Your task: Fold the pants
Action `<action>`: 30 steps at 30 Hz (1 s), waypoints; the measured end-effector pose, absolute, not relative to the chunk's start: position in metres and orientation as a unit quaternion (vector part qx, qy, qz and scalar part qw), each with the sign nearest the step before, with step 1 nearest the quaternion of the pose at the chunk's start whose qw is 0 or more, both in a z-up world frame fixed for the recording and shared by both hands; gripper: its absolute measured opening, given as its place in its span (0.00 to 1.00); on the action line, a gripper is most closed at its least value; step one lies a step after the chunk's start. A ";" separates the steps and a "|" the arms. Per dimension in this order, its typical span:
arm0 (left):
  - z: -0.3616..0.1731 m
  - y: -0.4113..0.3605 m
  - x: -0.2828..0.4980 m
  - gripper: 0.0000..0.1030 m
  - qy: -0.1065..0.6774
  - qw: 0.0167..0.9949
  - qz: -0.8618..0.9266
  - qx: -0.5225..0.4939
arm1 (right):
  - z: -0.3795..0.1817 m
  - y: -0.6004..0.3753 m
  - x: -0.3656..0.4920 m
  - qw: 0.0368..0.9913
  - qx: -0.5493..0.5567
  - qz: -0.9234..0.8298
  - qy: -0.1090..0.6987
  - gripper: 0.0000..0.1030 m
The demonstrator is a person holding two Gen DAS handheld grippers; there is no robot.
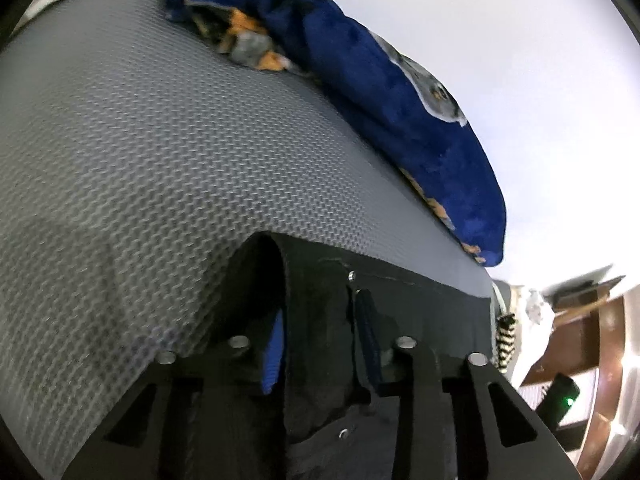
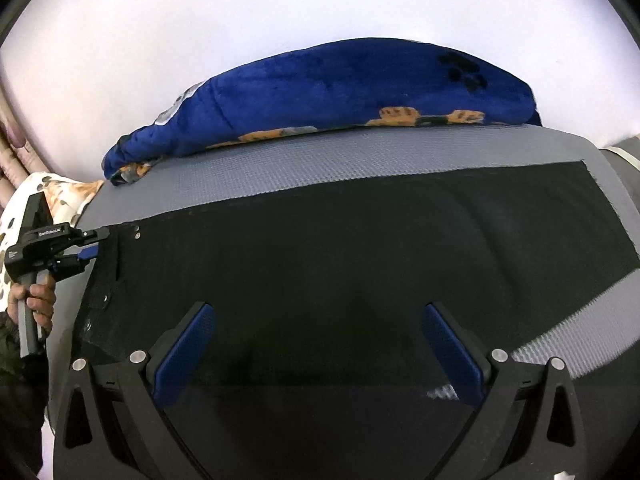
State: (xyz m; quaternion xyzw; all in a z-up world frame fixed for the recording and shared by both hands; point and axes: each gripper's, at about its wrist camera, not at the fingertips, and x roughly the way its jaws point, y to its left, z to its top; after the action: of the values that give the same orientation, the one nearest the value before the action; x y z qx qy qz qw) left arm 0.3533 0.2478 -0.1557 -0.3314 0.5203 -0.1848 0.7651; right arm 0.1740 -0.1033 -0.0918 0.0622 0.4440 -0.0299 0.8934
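The left wrist view looks down close over the black fabric pants toward the grey textured mat, while the right wrist view looks from higher across both toward the blue plush blanket.

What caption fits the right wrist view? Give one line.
Open right gripper over black pants on grey mat; left gripper at waistband.

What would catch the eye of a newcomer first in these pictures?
The black pants lie spread flat across the grey textured mat. A crumpled blue blanket lies along the mat's far edge. The left claw has its blue pads around the pants' waistband corner.
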 end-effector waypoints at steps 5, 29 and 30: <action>-0.161 0.240 0.369 0.31 0.522 0.756 -0.203 -0.338 | -0.098 -0.097 0.200 0.894 0.050 -0.009 0.444 1.00; -0.072 0.213 0.289 0.07 0.358 0.816 -0.343 -0.296 | -0.115 -0.098 0.372 0.723 -0.141 0.326 0.592 0.97; -0.071 0.212 0.287 0.07 0.356 0.818 -0.344 -0.294 | -0.119 -0.098 0.377 0.700 -0.146 0.348 0.606 0.92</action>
State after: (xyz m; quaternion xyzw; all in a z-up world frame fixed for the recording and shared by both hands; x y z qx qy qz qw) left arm 0.2865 0.2115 -0.0706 -0.2938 0.3559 -0.3442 0.8176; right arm 0.3772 -0.0982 -0.1186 -0.1463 0.6064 0.3481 0.6998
